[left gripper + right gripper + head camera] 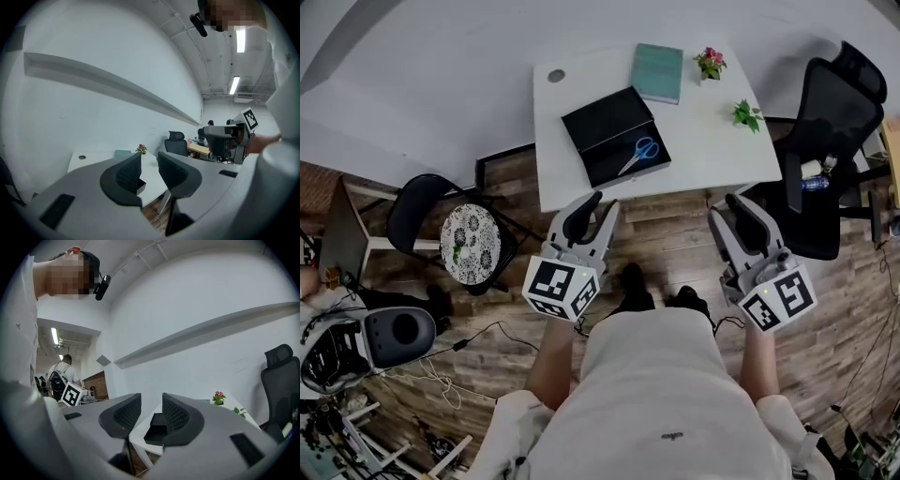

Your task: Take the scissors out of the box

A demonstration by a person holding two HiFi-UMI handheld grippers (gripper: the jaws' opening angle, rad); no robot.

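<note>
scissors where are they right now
Head view: the blue-handled scissors lie inside the open black box, toward its right end, on the white table, with a teal book just beyond the box.

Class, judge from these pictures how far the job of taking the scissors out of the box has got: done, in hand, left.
Done: the box is open. In hand: nothing; left gripper and right gripper hang open short of the table. Left: the scissors lie inside, ungrasped.

The right gripper [151, 414] stands empty (jaws apart), facing the black box [156, 430] on the white table [138, 436].
</note>
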